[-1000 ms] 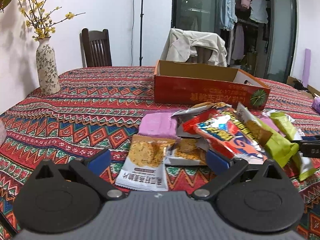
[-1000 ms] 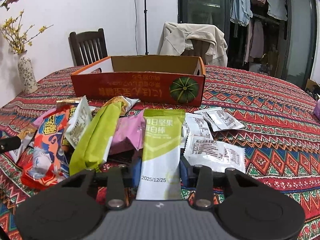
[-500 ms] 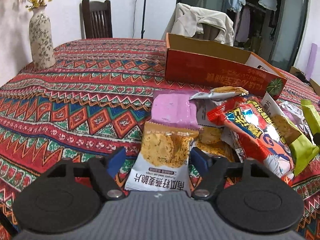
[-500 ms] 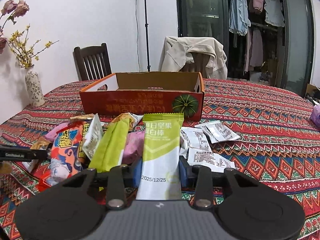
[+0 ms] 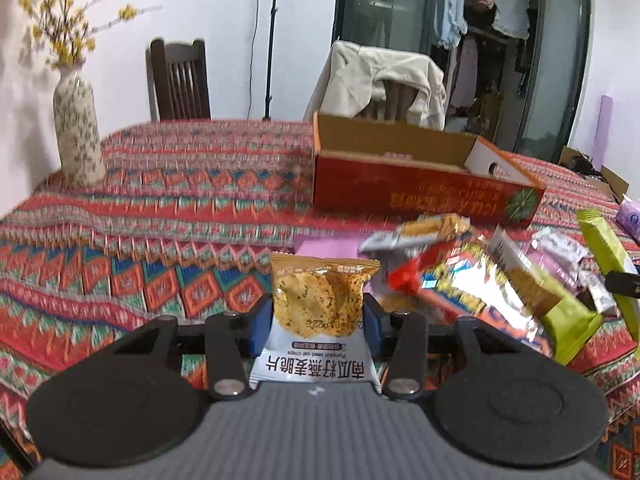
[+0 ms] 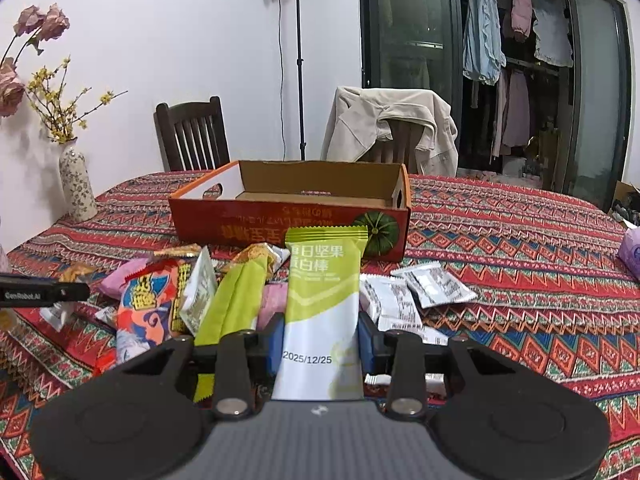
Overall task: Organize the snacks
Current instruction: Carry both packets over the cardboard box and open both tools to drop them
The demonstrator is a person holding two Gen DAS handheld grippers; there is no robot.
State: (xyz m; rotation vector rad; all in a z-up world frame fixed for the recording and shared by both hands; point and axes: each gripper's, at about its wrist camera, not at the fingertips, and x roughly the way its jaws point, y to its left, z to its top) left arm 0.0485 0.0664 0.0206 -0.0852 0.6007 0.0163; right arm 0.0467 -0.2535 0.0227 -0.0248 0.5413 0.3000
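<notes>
My left gripper is shut on a white oat-crisp packet and holds it just above the patterned tablecloth. My right gripper is shut on a green and white nut-bar packet, raised off the snack pile. The open red cardboard box stands behind the pile, and in the left wrist view the box is at the right rear. Loose snacks lie between: a red and orange bag, a green bar, a pink packet and white sachets.
A flowered vase stands at the table's far left. Two chairs sit behind the table, one draped with a beige jacket. A purple packet lies at the right edge. Patterned cloth spreads left of the pile.
The left jaws closed from wide open onto the oat-crisp packet and lifted it. The right gripper rose with the green nut bar, and the box now shows lower in its view.
</notes>
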